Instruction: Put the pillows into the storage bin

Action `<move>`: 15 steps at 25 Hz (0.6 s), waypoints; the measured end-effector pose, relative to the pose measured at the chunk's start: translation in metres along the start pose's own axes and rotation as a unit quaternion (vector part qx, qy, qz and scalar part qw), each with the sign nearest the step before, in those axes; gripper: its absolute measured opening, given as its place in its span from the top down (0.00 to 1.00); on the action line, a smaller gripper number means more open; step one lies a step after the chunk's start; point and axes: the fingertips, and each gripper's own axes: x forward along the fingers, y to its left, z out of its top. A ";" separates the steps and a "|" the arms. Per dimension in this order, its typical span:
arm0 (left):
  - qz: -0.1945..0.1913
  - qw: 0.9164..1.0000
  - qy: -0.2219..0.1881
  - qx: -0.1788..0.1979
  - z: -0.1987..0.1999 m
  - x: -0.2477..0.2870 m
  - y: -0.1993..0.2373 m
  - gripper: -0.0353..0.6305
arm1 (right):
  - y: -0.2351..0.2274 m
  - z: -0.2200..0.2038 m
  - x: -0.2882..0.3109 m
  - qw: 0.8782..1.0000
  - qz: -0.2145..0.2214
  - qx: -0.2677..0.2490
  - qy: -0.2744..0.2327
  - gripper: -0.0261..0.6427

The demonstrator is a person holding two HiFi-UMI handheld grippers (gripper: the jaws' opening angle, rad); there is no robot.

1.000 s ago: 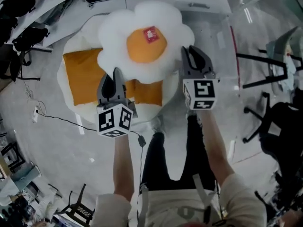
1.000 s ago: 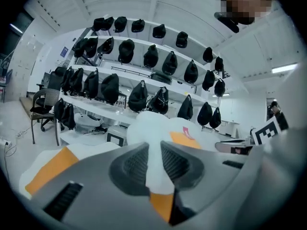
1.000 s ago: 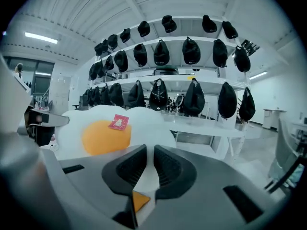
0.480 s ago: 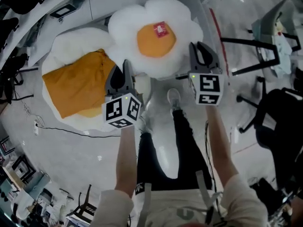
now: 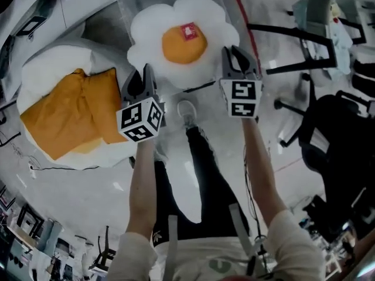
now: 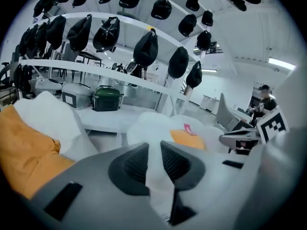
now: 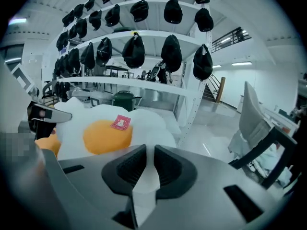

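I have the fried-egg pillow (image 5: 181,45) held between both tools. My left hand-held gripper (image 5: 143,78) pinches its white rim on one side, and my right hand-held gripper (image 5: 237,56) pinches the opposite side. The orange-and-white pillow (image 5: 64,119) lies off to the left.

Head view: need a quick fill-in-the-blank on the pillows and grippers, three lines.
The flower-shaped pillow has a white rim and an ____ centre.
The left gripper and the right gripper are both shut on its rim; the one nearer the second pillow is the ____ one.
The second pillow lies on the ____.
Missing words: orange; left; floor.
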 end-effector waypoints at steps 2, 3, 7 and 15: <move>0.004 1.000 0.015 0.005 -0.012 0.013 0.001 0.85 | -0.002 -0.015 0.012 1.000 0.002 0.003 0.014 0.89; 0.005 1.000 0.020 0.006 -0.017 0.019 0.001 0.85 | -0.004 -0.020 0.017 1.000 0.002 0.005 0.019 0.89; 0.004 0.999 0.035 0.009 -0.028 0.034 0.001 0.85 | -0.007 -0.034 0.030 0.999 0.001 0.010 0.035 0.89; 0.047 0.996 0.070 -0.017 -0.038 0.056 0.028 0.59 | -0.018 -0.061 0.059 0.994 -0.007 0.044 0.098 0.55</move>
